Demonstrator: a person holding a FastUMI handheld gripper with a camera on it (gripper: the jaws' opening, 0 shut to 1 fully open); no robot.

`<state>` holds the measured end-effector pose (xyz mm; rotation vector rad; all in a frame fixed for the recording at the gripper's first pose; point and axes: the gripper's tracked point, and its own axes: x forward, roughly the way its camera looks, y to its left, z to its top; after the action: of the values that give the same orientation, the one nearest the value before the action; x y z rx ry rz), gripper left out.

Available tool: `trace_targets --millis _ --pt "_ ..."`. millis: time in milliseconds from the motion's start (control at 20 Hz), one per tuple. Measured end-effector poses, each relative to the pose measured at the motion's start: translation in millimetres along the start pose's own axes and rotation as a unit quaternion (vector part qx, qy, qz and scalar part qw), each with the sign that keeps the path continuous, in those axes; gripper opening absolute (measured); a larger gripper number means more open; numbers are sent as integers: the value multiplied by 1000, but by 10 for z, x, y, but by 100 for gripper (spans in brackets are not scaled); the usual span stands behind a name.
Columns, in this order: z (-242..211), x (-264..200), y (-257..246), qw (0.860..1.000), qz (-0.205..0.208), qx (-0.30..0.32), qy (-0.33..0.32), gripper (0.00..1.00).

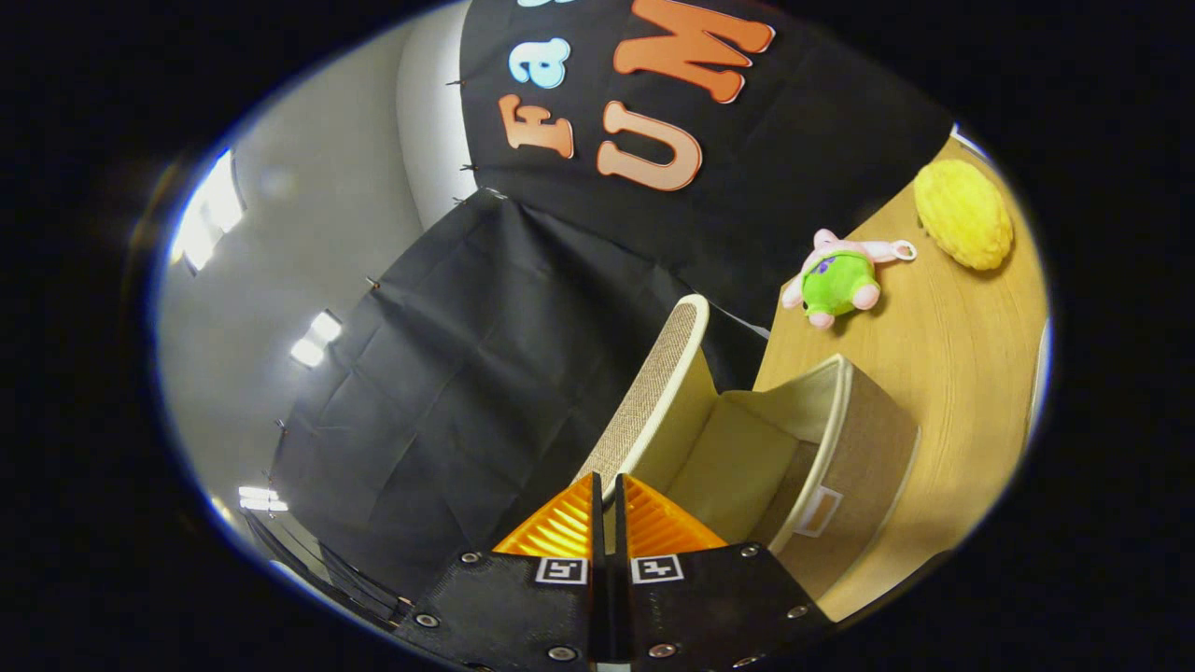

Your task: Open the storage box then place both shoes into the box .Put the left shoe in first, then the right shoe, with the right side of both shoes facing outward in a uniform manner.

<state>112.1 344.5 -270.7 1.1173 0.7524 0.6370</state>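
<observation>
A beige fabric storage box (859,448) stands on the wooden table (952,373), and its cream inside holds nothing. Its lid (658,392) is swung up and stands nearly upright over the box's far side. My gripper (609,487) is shut, and the lid's front rim runs down into the narrow gap between my fingertips. The whole view is tilted. The shoes are out of sight from here.
A green and pink plush toy (840,278) lies on the table beyond the box. Farther off sits a yellow knitted cushion-like thing (963,213). The black cloth wall (485,355) hangs close behind the lid, with a grey ceiling and lights to its left.
</observation>
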Motion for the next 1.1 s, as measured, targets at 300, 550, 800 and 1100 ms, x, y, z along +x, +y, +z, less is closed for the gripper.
trace_targets --millis 300,550,800,1100 --pt "-68 866 270 997 -47 -55 34 1" --pt "-373 1422 379 990 -75 -83 86 34" --pt "-524 1245 167 970 -135 -161 120 79" --pt "-249 118 -324 926 -253 -261 106 95"
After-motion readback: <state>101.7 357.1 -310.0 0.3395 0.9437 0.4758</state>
